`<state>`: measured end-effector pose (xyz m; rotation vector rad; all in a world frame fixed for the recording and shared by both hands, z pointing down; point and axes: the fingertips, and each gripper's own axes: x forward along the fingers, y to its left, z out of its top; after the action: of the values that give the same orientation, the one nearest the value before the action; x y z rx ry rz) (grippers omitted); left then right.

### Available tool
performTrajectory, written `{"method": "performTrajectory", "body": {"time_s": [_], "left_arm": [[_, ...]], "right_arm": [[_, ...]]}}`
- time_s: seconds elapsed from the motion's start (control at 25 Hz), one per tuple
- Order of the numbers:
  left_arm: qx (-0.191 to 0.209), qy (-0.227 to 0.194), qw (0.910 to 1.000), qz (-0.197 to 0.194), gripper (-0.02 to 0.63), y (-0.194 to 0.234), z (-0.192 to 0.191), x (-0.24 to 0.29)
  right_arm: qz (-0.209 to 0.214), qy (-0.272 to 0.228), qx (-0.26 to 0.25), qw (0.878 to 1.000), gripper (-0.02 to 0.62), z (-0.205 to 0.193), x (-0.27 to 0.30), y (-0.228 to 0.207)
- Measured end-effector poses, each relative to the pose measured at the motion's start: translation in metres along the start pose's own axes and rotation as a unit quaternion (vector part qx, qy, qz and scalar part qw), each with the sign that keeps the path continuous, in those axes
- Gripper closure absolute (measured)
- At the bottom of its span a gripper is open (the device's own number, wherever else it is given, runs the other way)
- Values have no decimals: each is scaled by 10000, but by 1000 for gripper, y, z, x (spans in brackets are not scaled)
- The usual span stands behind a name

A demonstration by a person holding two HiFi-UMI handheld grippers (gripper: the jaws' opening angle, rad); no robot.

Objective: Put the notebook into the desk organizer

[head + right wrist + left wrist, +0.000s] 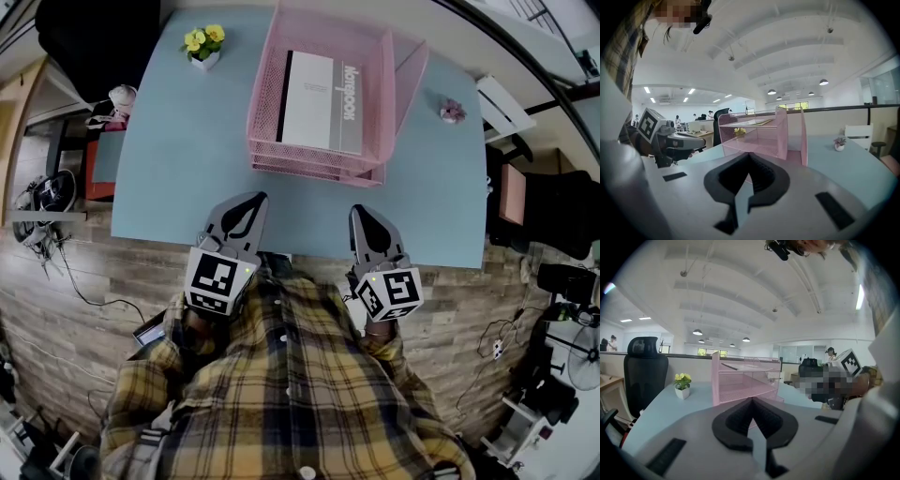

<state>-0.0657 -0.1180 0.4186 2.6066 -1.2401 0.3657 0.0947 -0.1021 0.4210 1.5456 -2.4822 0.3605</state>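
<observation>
Office desk (169,141), pale blue top, open-plan room behind. notebook (323,101) lies flat in the top tray of the pink mesh desk organizer (265,98): white cover, dark spine to the left in the head view, inside the tray walls as far as I can see. Looks like the placement is already done.

left gripper (251,200) and right gripper (361,212) are both clenched on nothing. They hang side by side at the near desk edge, well apart from the organizer, aimed roughly at it.

Other items: yellow flower pot (204,47) at the far left, small pink plant (452,112) to the right of the organizer. Neither is in the way.

My read on the step in hand: verify, don't touch.
- Check the near edge of the notebook isn't overhanging the tray front.
- If it needs a nudge, push on the near edge with closed jaws, low and slow.
- The mesh rack probably slides easily, so brace a side wall with the other gripper.
- To re-grip, open before approach and pinch the near edge only.
</observation>
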Motion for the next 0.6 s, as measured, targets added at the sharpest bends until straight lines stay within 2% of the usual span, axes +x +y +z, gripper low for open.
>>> {"method": "performTrajectory", "body": {"time_s": [0.6], "left_arm": [[11, -8, 10000, 12, 614, 5, 1, 0]], "right_arm": [[-143, -5, 1, 9999, 594, 1, -1, -4]]}}
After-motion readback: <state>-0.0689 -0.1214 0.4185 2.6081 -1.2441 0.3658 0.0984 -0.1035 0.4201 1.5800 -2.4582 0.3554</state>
